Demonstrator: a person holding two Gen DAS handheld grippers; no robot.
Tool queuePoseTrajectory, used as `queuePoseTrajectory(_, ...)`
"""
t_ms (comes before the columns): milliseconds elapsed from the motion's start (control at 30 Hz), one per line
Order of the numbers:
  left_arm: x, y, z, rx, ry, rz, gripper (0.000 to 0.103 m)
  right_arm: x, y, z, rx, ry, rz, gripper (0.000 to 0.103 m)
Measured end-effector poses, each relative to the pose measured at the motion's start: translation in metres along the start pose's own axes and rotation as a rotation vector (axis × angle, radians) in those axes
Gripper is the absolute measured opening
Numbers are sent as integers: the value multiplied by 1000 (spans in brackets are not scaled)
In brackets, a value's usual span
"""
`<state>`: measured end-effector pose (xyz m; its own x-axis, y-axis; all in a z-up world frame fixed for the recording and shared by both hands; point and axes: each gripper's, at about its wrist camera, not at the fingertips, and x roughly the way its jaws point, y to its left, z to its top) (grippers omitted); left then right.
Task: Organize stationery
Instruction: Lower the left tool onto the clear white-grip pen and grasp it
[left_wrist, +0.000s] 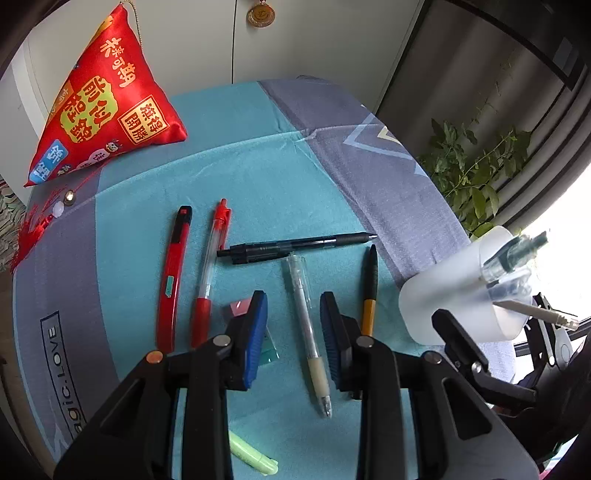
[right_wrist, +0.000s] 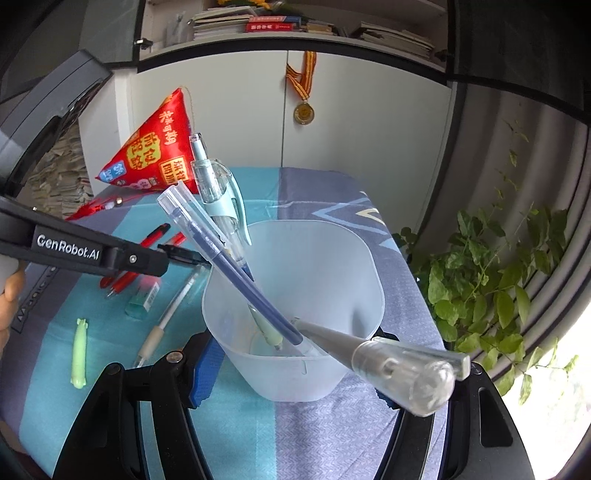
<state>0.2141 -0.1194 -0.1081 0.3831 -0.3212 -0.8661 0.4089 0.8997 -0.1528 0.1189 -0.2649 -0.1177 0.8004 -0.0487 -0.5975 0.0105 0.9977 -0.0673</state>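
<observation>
Several pens lie on the teal cloth (left_wrist: 258, 177). My left gripper (left_wrist: 293, 306) points down with its blue pads apart, astride a clear gel pen (left_wrist: 308, 325) without touching it. Around it lie a black pen (left_wrist: 295, 245), a black-and-yellow pen (left_wrist: 369, 291), a red pen (left_wrist: 210, 273), a red utility knife (left_wrist: 171, 280), a half-hidden eraser (left_wrist: 236, 308) and a green highlighter (left_wrist: 255, 456). My right gripper (right_wrist: 295, 369) is shut on a translucent cup (right_wrist: 314, 258), which holds a teal pen (right_wrist: 218, 184), a blue pen (right_wrist: 221, 251) and a grey pen (right_wrist: 388, 358).
A red pyramid cushion (left_wrist: 107, 99) with a tassel sits at the table's far left. A leafy plant (left_wrist: 476, 166) stands past the right edge. White cabinet doors with a hanging medal (right_wrist: 303, 112) close off the back. A hand (right_wrist: 11, 291) holds the left gripper.
</observation>
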Motion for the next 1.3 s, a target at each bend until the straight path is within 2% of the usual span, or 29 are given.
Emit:
queuePoseTrajectory(133, 11, -7, 3, 19, 15, 12, 27, 3, -11, 2, 33, 14, -1, 69)
queuePoseTrajectory(567, 49, -10, 18, 10, 74, 73, 27, 2, -12, -2, 27, 4, 8, 69)
queuePoseTrajectory(667, 49, -12, 18, 25, 55, 96, 27, 2, -13, -3, 28, 4, 12, 69)
queuePoseTrajectory(733, 49, -13, 17, 35, 50, 105, 25, 2, -14, -3, 30, 4, 15, 69)
queuePoseTrajectory(767, 49, -13, 16, 41, 46, 106, 15, 2, -14, -3, 31, 4, 16, 69)
queuePoseTrajectory(800, 49, -13, 16, 42, 45, 99, 13, 2, -14, -3, 32, 3, 16, 69)
queuePoseTrajectory(867, 48, -11, 15, 25, 44, 74, 13, 2, -14, -3, 31, 3, 15, 69)
queuePoseTrajectory(1300, -27, -16, 7, 60, -130, 9, 13, 2, -14, -3, 28, 5, 15, 69)
